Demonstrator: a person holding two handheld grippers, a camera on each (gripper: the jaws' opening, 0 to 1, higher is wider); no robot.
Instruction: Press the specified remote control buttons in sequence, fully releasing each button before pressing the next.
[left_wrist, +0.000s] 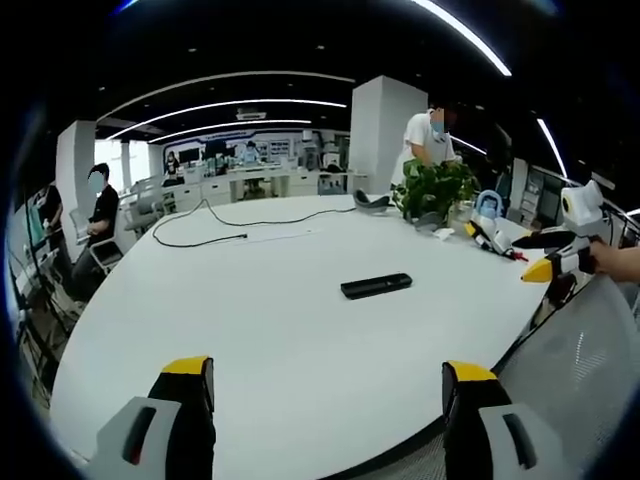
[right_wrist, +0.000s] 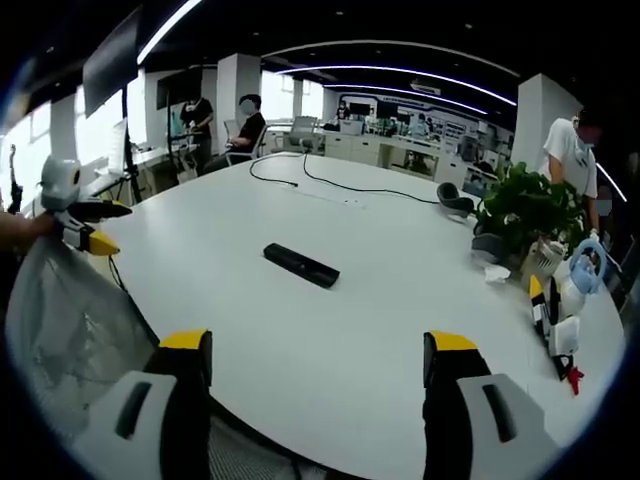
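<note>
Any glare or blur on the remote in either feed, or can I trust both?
Left gripper view: the slim black remote control is sharp on the white oval table, no glare; fisheye bends the table edge. Right gripper view: remote equally crisp; ceiling strip lights reflect only softly on the tabletop.
</note>
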